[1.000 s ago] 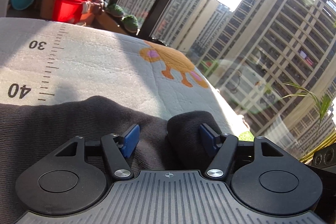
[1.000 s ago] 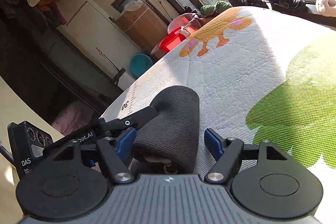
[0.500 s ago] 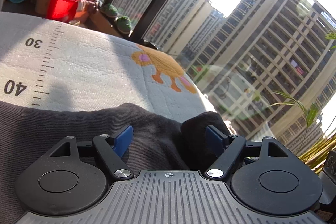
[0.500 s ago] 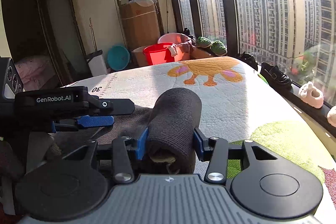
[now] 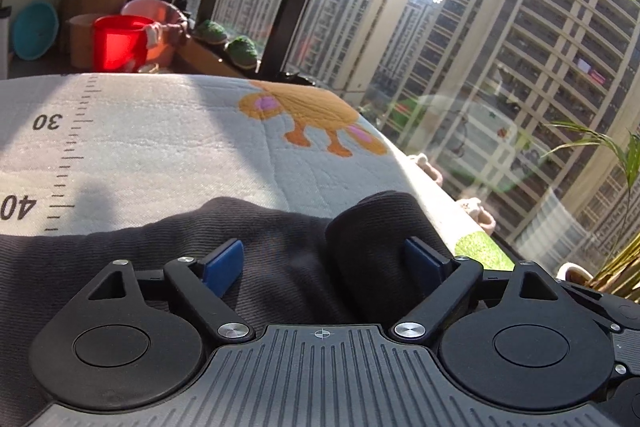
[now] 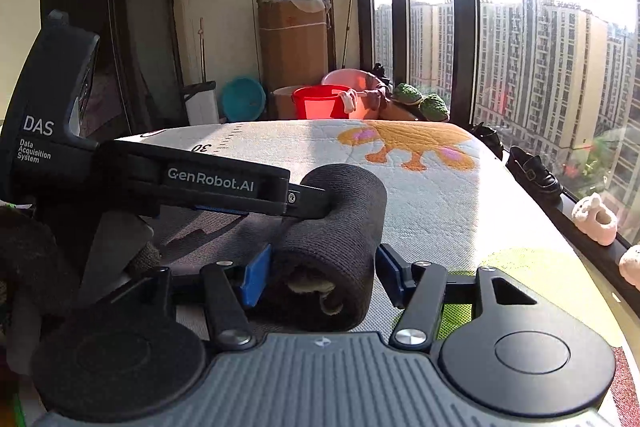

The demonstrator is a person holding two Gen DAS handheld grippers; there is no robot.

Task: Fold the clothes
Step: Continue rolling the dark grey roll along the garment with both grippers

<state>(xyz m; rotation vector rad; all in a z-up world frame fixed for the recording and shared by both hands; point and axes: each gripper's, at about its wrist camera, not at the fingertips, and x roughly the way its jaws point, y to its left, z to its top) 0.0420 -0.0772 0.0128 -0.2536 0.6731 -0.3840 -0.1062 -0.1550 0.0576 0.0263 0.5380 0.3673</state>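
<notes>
A dark grey garment (image 5: pixel 120 267) lies on the printed play mat (image 5: pixel 160 147), with its right end wound into a tight roll (image 6: pixel 340 227). My right gripper (image 6: pixel 322 273) straddles the near end of the roll. Its jaws are opening: the left pad (image 6: pixel 256 275) still touches the cloth and the right pad (image 6: pixel 390 267) stands just off it. My left gripper (image 5: pixel 324 263) is over the flat cloth with its jaws opening wide; the roll (image 5: pixel 372 239) sits against its right finger. In the right wrist view the left gripper (image 6: pixel 208 183) reaches across from the left to the roll's far end.
A red bucket (image 6: pixel 320 103), a teal basin (image 6: pixel 242 99) and a tall cardboard box (image 6: pixel 294 43) stand beyond the mat's far edge. Large windows run along the right. Black shoes (image 6: pixel 532 171) and pale slippers (image 6: pixel 596 215) lie by the sill. A potted plant (image 5: pixel 616 227) stands at the right.
The left jaws have spread well apart off the cloth. The right gripper rolled upright, closed on the roll half a second ago, and has since loosened and lifted slightly.
</notes>
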